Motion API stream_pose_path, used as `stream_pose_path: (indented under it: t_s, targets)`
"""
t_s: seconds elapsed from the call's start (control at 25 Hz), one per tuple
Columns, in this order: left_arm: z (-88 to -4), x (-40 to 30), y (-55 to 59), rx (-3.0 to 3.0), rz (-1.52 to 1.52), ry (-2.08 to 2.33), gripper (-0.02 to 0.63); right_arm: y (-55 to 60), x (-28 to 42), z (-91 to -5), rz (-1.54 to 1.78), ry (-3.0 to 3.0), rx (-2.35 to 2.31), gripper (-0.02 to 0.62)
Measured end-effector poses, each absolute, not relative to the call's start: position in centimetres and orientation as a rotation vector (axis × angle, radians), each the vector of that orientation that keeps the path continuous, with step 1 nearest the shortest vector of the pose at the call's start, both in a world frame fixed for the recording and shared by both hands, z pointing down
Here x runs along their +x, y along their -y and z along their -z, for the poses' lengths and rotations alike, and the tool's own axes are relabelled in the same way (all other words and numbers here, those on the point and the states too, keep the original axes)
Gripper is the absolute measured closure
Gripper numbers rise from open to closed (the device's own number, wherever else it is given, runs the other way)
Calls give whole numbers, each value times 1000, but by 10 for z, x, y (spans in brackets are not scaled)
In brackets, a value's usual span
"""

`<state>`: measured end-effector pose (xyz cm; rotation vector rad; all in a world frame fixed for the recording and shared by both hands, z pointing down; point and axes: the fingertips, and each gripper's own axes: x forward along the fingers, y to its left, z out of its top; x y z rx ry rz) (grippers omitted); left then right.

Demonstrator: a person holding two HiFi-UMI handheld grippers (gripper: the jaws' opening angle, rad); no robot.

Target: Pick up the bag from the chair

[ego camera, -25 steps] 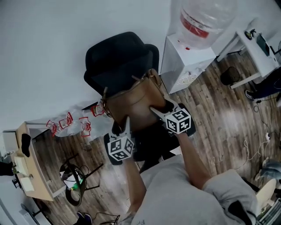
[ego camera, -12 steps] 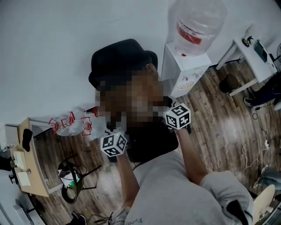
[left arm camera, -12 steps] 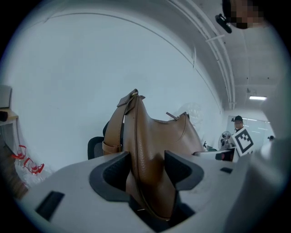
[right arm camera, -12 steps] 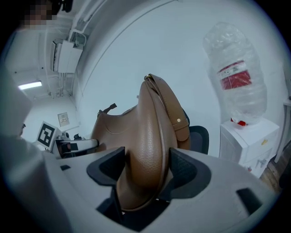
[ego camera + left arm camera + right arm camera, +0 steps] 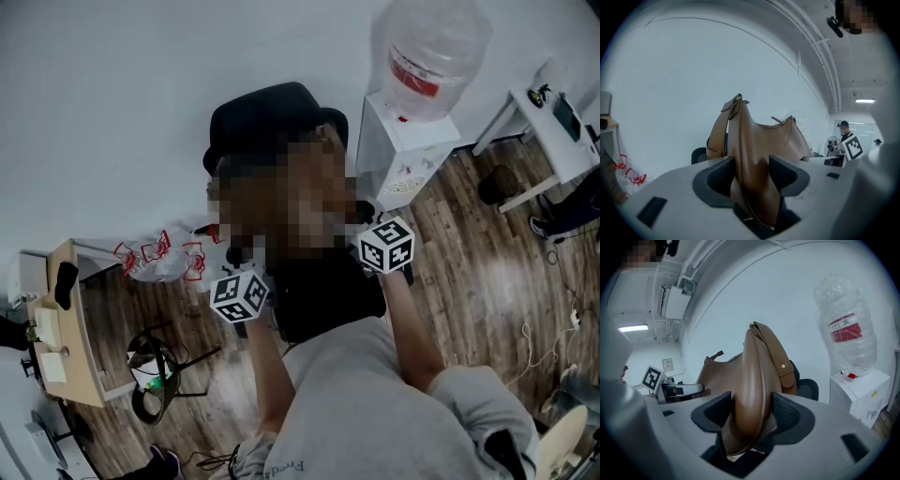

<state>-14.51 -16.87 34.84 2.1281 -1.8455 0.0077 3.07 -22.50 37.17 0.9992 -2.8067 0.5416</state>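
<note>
Between the dark pads (image 5: 717, 177) of the left claw (image 5: 752, 174) stands one end of the brown leather bag (image 5: 759, 140). Its folded edge is pinched from both sides. These jaws have just been closing, and the leather fills the gap between them. Beyond this claw the bag stands upright, and its strap (image 5: 719, 136) runs down the left side to a loop. Low and to the left behind it, a bit of the black chair (image 5: 699, 155) shows against the pale wall (image 5: 670, 84). Off to this claw's right, past the bag, the marker cube (image 5: 853, 146) of the other claw is in sight. The right claw (image 5: 752, 416) pinches the opposite end of the same bag, with its pads pressed into the grained leather on either side. Its jaws too have just been closing on it. To the right of this claw, behind the bag, the chair's back and seat edge show. Further right is a white water dispenser (image 5: 860, 392) with a large clear bottle (image 5: 846, 331) on top. In the head view the two claws are level with each other, well apart, with the chair just ahead of them and wooden floor (image 5: 469, 244) to the right. The bag cannot be made out there, and no view shows whether its underside touches the seat.
</note>
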Motion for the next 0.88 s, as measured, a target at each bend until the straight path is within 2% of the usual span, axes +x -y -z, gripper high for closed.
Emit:
stream_pose_path:
  t_s: [0.88]
  targets:
    - [-327, -138, 175, 2222, -4, 1835, 394, 222, 43, -346, -399, 2834, 1044, 351]
